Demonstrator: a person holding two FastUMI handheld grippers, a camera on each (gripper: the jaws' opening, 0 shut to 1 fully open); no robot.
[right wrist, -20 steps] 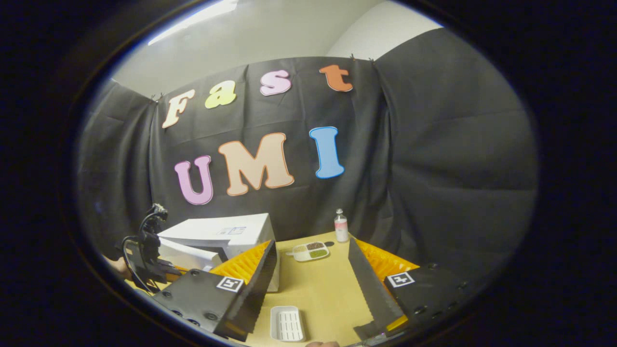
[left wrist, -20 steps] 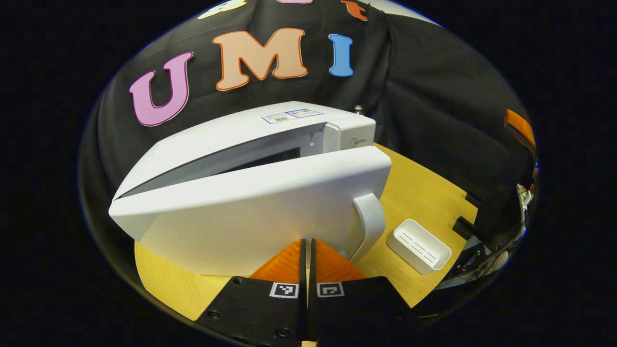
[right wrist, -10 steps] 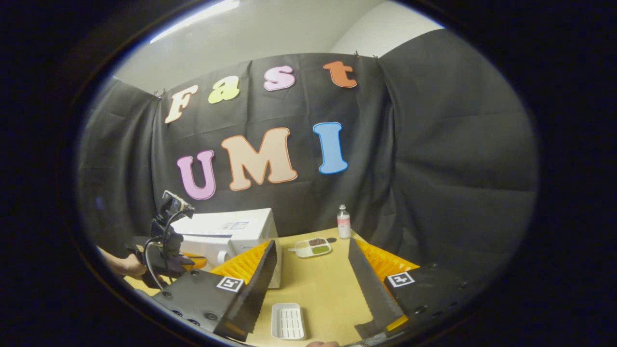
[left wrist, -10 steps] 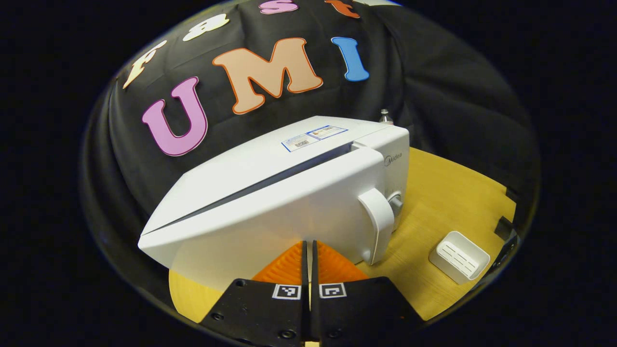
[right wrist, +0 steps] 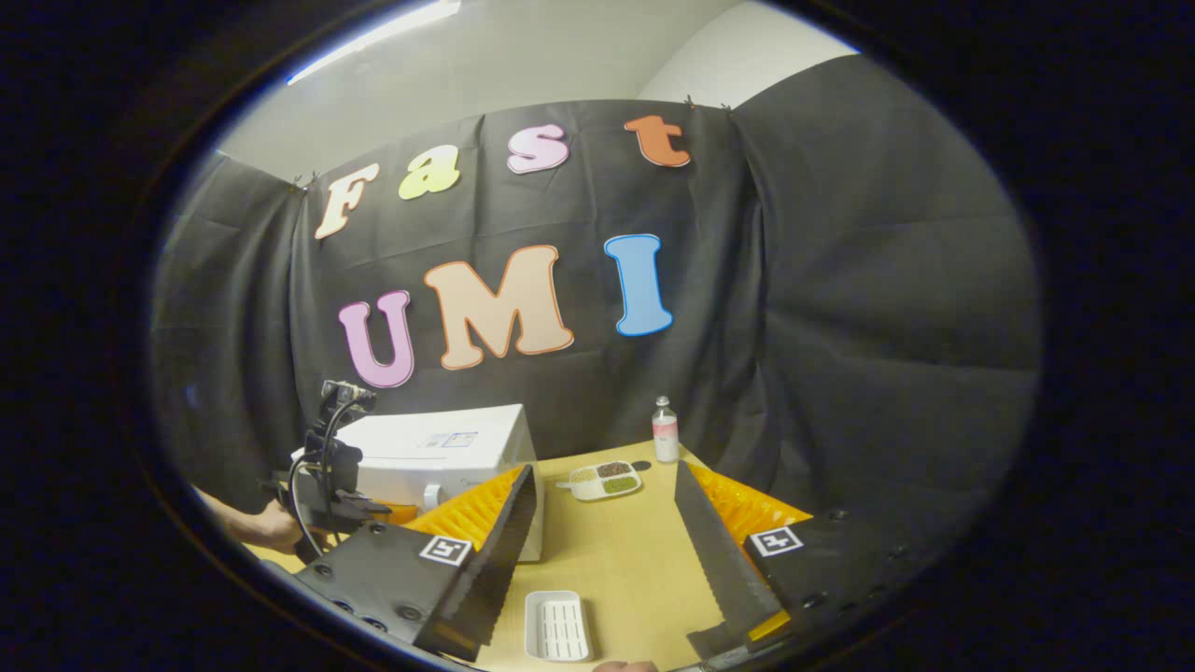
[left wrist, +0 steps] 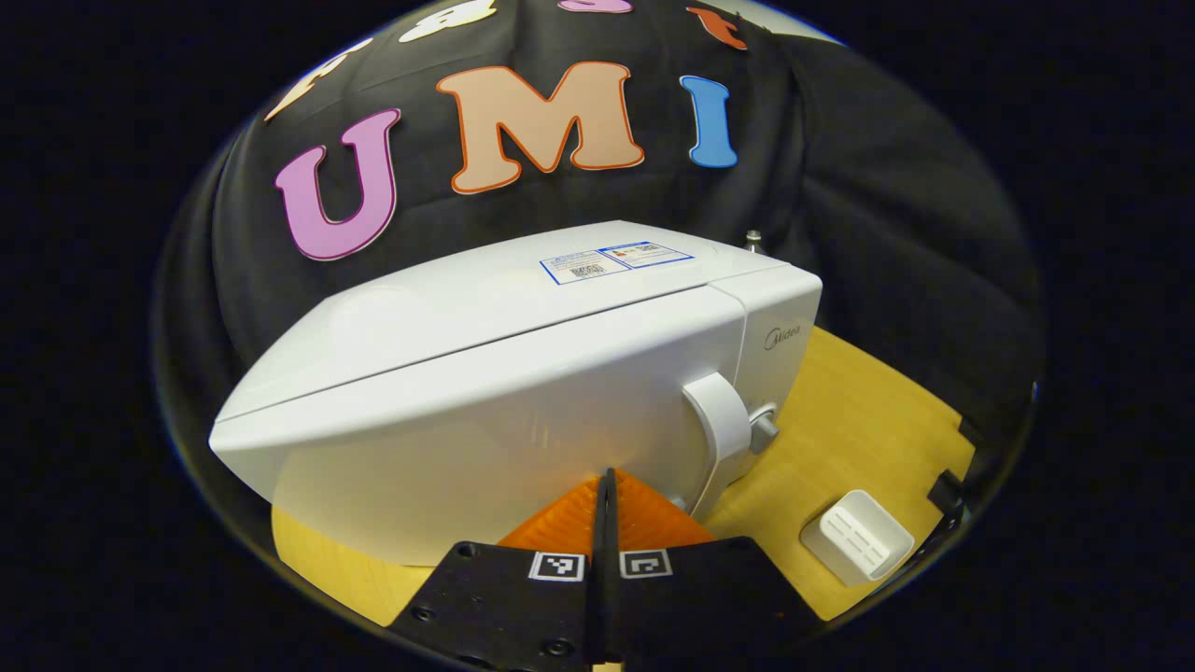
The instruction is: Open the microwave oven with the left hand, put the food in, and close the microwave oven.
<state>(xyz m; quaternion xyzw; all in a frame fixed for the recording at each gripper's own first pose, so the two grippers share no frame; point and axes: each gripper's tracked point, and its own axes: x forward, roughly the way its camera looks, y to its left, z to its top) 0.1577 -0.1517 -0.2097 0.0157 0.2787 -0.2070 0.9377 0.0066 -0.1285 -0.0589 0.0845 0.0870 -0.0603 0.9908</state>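
Note:
The white microwave [left wrist: 523,373] stands on the wooden table [left wrist: 840,420] with its door flush against the body. My left gripper [left wrist: 607,490] is shut with nothing in it, its tips against the lower door front, just left of the door handle [left wrist: 719,429]. In the right gripper view the microwave [right wrist: 448,448] is at the left, with the other gripper [right wrist: 331,467] and the hand [right wrist: 266,527] that holds it in front of the door. My right gripper [right wrist: 605,467] hangs open over the table. A food tray [right wrist: 607,483] with several fillings lies on the table beyond it.
A white slotted container [left wrist: 857,536] lies on the table right of the microwave; it is near the front edge in the right gripper view [right wrist: 557,625]. A small bottle [right wrist: 664,431] stands at the back by the black cloth. Bare tabletop [right wrist: 616,560] lies between my right fingers.
The microwave door has swung from ajar to flush with the body, with my shut left gripper following against it. My right gripper has barely moved.

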